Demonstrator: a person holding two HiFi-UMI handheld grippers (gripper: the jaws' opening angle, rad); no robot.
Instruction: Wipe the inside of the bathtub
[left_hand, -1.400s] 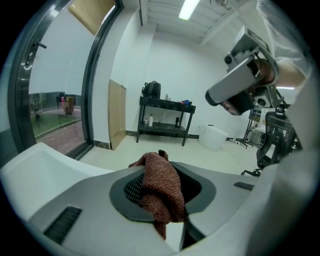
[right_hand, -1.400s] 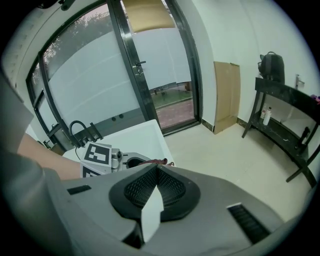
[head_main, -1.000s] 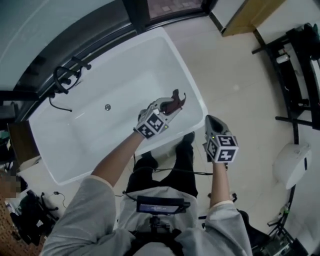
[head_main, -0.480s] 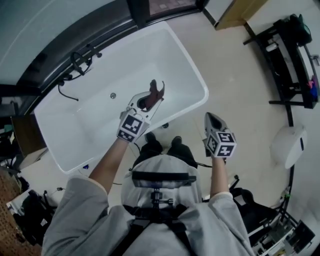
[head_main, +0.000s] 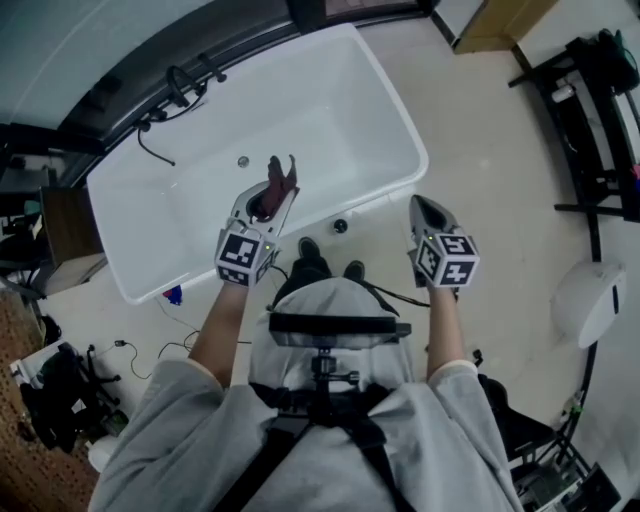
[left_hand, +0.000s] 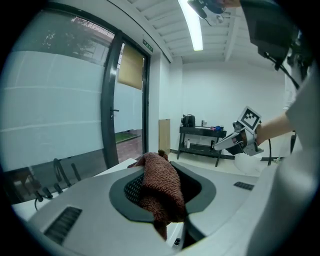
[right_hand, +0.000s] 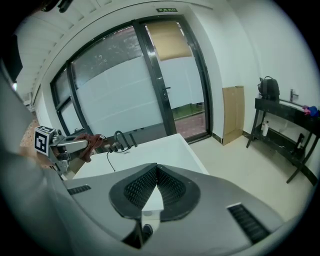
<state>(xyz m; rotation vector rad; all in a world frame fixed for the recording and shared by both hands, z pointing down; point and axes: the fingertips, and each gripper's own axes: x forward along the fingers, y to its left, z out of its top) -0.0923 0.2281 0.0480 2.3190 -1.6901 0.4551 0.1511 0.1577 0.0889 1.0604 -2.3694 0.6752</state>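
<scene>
Two hand-held grippers: state of each?

Reply: The left hand-held gripper (head_main: 268, 200) is clamped on a brown cloth (head_main: 281, 175), which bunches between the jaws and hangs below them. The right hand-held gripper (head_main: 425, 210) is clenched with nothing in it and is held over the floor (head_main: 480, 160), right of the tub.

Query: Step in hand, and next move?

Reply: Approach, by my reading. The cloth sits over the near side of the bathtub (head_main: 330, 110) and appears clear of its surface. Wiping calls for lowering the cloth until it presses flat on the inner wall, then sweeping along it.

Query: Surface and room?

Reply: The tub is white, glossy and looks dry, so the cloth should slide easily. The drain (head_main: 243, 161) lies just beyond the cloth, and the faucet (head_main: 185, 85) is on the far left rim. A glass door (right_hand: 175, 85) stands beyond, with a black rack (head_main: 590, 120) at far right.
</scene>
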